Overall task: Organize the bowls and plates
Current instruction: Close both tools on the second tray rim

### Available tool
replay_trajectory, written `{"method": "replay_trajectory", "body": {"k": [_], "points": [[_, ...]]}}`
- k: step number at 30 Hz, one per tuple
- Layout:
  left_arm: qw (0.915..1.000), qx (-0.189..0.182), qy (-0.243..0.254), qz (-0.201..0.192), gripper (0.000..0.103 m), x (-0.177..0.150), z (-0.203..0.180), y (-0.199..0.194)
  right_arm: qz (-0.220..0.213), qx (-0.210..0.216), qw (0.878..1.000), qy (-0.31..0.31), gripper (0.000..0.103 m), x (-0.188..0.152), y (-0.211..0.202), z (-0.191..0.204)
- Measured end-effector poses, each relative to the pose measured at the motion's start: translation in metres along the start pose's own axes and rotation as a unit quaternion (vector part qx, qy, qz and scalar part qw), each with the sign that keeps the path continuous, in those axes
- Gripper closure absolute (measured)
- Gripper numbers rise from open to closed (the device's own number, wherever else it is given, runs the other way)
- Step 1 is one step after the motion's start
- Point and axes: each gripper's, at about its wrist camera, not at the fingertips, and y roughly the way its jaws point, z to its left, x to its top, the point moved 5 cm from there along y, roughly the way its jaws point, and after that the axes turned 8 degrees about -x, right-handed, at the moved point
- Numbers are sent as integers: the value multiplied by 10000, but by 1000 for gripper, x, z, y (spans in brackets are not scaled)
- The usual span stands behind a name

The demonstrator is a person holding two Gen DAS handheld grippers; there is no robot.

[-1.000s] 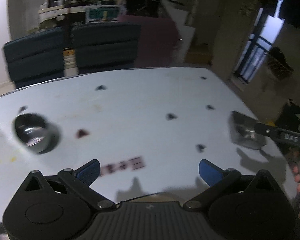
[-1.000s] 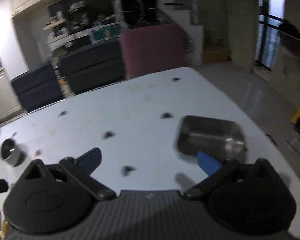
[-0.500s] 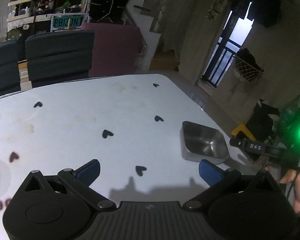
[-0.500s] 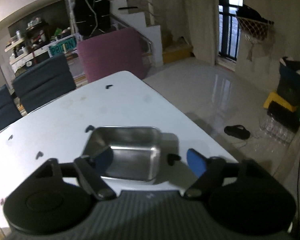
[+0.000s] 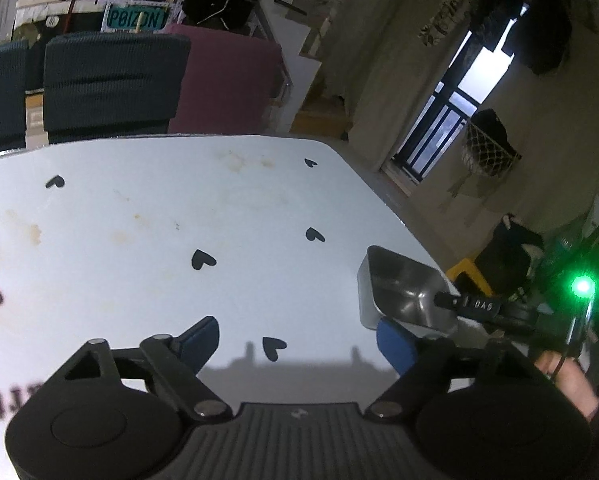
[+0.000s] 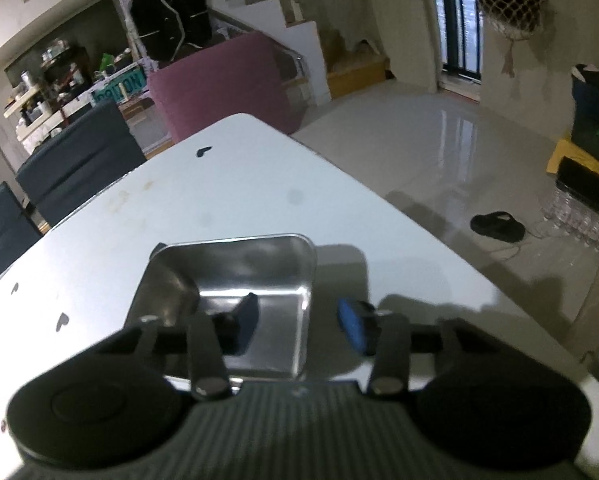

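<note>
A square steel dish (image 6: 235, 276) sits near the right edge of the white table (image 6: 227, 184). My right gripper (image 6: 299, 324) is open and straddles the dish's right wall: its left finger is inside the dish, its right finger outside. In the left wrist view the same dish (image 5: 395, 292) lies at the right, with the right gripper's black finger over its near corner. My left gripper (image 5: 299, 340) is open and empty above the table, left of the dish.
The white table (image 5: 139, 220) carries black heart marks and brownish stains. Dark blue chairs (image 5: 111, 84) and a maroon chair (image 5: 227, 80) stand at its far side. The table's right edge drops to a tiled floor (image 6: 459, 148) with a sandal.
Both grippers swung right. The round bowl left the left wrist view. My right gripper came down onto the steel dish, narrowing its jaws around the right wall.
</note>
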Motion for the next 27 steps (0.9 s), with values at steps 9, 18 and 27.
{"method": "replay_trajectory", "body": {"k": [9,18,27], "points": [[9995,-154,-233,121,28,-1,1,21,56,49,9975,-700,95,-12,-12,29],[9983,34,-351,459,54,-12,12,48,436,676,9869,-1400,96,-38,-30,89],[9967,449,-339,593,91,-14,25,55,620,919,9804,-1630,96,-51,-41,113]]}}
